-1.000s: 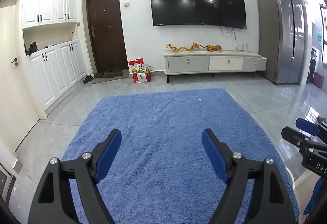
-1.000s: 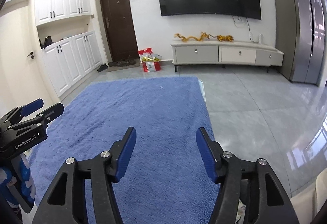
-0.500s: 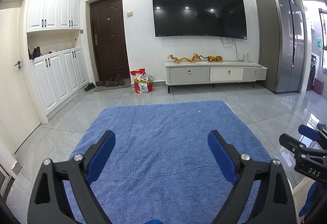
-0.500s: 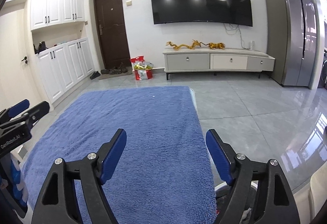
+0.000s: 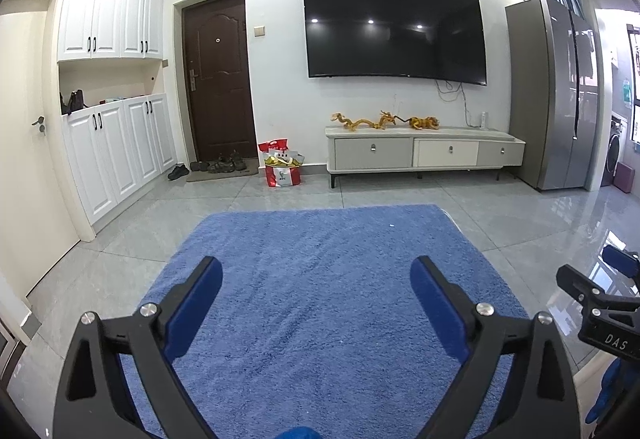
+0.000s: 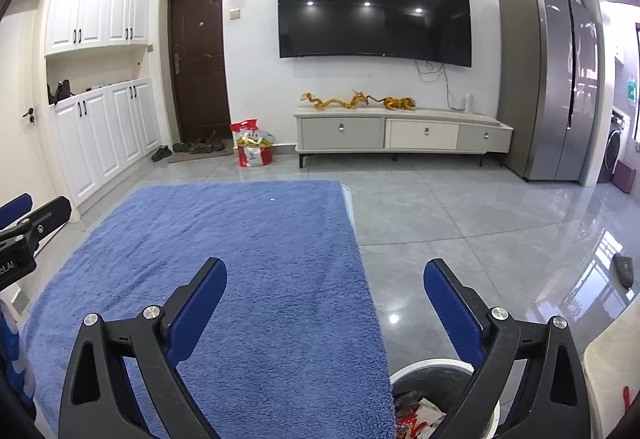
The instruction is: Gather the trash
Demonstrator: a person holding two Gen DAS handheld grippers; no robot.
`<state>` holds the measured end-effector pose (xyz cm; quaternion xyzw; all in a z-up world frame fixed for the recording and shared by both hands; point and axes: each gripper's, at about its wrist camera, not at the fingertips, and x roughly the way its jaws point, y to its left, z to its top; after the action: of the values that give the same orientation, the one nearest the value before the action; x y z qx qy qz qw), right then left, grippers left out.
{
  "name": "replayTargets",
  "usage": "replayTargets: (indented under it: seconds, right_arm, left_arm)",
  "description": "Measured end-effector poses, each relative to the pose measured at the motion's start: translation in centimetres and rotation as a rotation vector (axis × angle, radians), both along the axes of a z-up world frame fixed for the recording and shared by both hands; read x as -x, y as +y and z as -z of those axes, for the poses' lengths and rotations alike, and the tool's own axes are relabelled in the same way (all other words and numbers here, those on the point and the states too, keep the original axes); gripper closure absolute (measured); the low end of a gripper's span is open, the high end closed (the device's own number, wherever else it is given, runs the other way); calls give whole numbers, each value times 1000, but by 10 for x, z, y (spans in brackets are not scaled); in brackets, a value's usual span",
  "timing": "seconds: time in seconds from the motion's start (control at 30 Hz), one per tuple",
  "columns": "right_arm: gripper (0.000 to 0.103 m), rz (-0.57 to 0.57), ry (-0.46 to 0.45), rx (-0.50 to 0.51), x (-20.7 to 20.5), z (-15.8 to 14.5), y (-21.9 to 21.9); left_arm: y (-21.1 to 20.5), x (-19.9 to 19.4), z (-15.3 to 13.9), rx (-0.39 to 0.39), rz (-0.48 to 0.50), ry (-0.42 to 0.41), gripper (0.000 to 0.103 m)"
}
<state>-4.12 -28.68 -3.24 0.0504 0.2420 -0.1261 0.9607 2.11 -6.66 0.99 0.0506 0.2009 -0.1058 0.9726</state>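
Note:
My left gripper (image 5: 316, 271) is open and empty above a blue fleecy cloth (image 5: 328, 279) that covers a table. My right gripper (image 6: 322, 273) is open and empty over the cloth's right edge (image 6: 280, 259). A white trash bin with a black liner (image 6: 432, 391) stands on the floor below the right gripper, with paper scraps inside. A tiny white speck (image 6: 272, 200) lies on the far part of the cloth; it also shows in the left wrist view (image 5: 391, 225). The right gripper shows at the right edge of the left wrist view (image 5: 600, 303).
Grey tiled floor (image 6: 460, 223) lies to the right. A TV stand (image 6: 400, 135) with a wall TV is ahead, a fridge (image 6: 548, 87) at right, white cabinets (image 5: 116, 151) and a brown door at left. A red bag (image 5: 282, 169) sits by the door.
Both grippers have tilted up and opened wider. The trash bin has come into view under the right gripper.

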Motion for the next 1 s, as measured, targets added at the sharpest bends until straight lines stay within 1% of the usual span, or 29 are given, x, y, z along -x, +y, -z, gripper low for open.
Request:
replayTargets:
  seconds: [0.23,0.4,0.5,0.7,1.0]
  right_arm:
    - [5,17,-2,-3,3,0,1]
    - [5,19,0,-3,5,0,1]
    - [5,19,1,-2,6,0,1]
    - [4,21,2,0,7,0,1]
    - [4,28,-1,4,13,1,0]
  left_arm:
    - [2,1,0,16,-9,-5,8]
    - [4,-1,0,25,-11,5,7]
    - [5,-1,0,25,-13,6,6]
    - [3,5,-2,17,-19,-19,4]
    - [6,7,-2,27,-19,-24,4]
